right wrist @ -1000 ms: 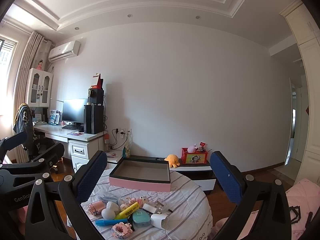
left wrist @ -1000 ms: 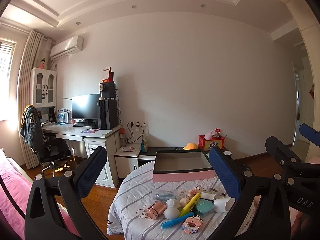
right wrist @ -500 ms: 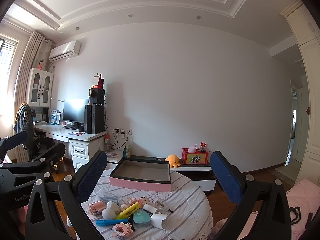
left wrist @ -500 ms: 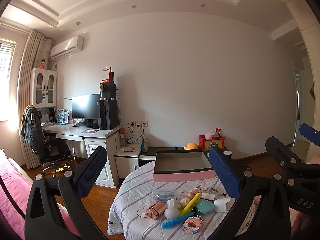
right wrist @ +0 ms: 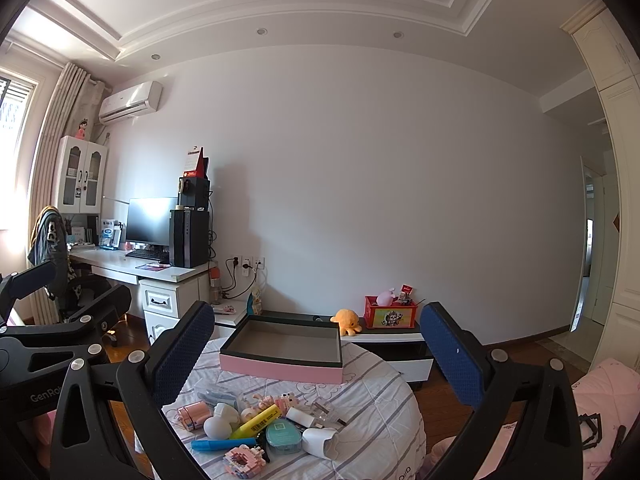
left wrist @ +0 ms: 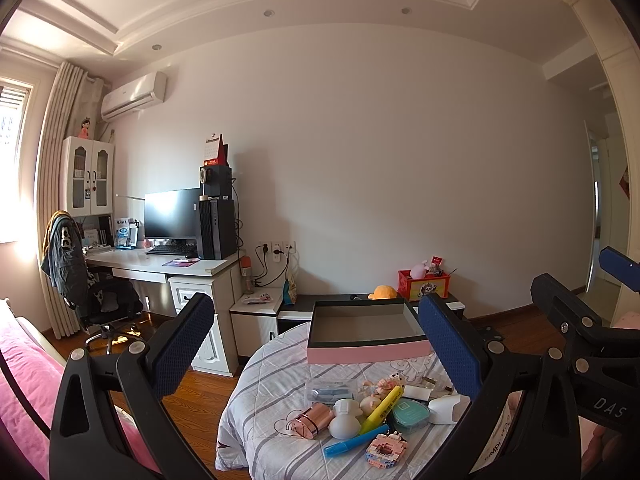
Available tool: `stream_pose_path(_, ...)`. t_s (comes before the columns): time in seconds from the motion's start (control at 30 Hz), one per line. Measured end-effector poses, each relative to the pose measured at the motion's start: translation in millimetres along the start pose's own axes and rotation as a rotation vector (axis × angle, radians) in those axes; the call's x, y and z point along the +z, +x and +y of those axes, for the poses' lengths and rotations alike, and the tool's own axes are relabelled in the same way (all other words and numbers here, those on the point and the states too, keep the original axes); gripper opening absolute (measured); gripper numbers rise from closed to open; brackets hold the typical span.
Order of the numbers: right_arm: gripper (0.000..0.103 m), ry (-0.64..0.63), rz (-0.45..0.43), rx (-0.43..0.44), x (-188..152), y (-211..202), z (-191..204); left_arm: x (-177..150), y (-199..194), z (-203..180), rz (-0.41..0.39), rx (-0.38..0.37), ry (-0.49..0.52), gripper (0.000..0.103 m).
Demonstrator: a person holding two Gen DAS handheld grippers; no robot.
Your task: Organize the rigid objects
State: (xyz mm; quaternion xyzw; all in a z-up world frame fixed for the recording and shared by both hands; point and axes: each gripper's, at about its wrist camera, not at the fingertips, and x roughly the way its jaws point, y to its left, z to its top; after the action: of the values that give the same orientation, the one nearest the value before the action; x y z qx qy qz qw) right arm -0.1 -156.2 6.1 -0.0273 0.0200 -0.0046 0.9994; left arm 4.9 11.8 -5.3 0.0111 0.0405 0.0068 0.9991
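The yellow highlighter (left wrist: 381, 405) lies among the small items near the front of the round table (left wrist: 264, 392), its long axis slanting from near-left to far-right, with a blue marker (left wrist: 354, 441) just in front. Behind them sits the open pink box (left wrist: 366, 334) (empty inside). The left gripper (left wrist: 316, 344) and right gripper (right wrist: 316, 350) hang above the table, fingers spread wide, holding nothing.

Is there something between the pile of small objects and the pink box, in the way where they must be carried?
Nothing visible blocks it. The pink box sits open and empty behind the pile of small objects, with only bare striped cloth between them. Both the left gripper and right gripper are open and hold nothing.
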Motion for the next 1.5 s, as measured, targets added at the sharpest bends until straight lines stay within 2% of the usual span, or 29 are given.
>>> stream_pose_path(0.4,0.103,-0.002,0.007,0.002,-2.1,2.6,0.6,-2.5,2.1,0.9,0.008,-0.009,0.003,0.103)
stream_pose_path(0.6,0.103,0.008,0.055,0.003,-15.6,20.6,-3.9,-18.2,23.5,1.3,0.058,-0.027,0.013,0.103)
stream_pose_path(0.73,0.103,0.014,0.127,0.001,-36.3,44.5,-9.2,-41.8,50.6,0.2,0.134,-0.044,0.018,0.103)
stream_pose_path(0.9,0.103,0.007,0.226,-0.007,-73.2,74.8,-16.3,-86.3,81.3,-8.4,0.246,-0.070,0.046,0.103)
stream_pose_path(1.13,0.103,0.019,0.373,-0.038,-131.4,108.1,-43.5,-155.0,103.4,-44.4,0.378,-0.104,0.099,0.103)
stream_pose_path(1.33,0.103,0.013,0.454,0.015,-173.7,121.5,-51.9,-192.6,116.9,-70.8,0.448,-0.104,0.144,0.103)
stream_pose_path(1.5,0.103,0.039,0.500,0.062,-196.0,135.5,-58.0,-214.8,133.2,-81.7,0.499,-0.102,0.169,0.101)
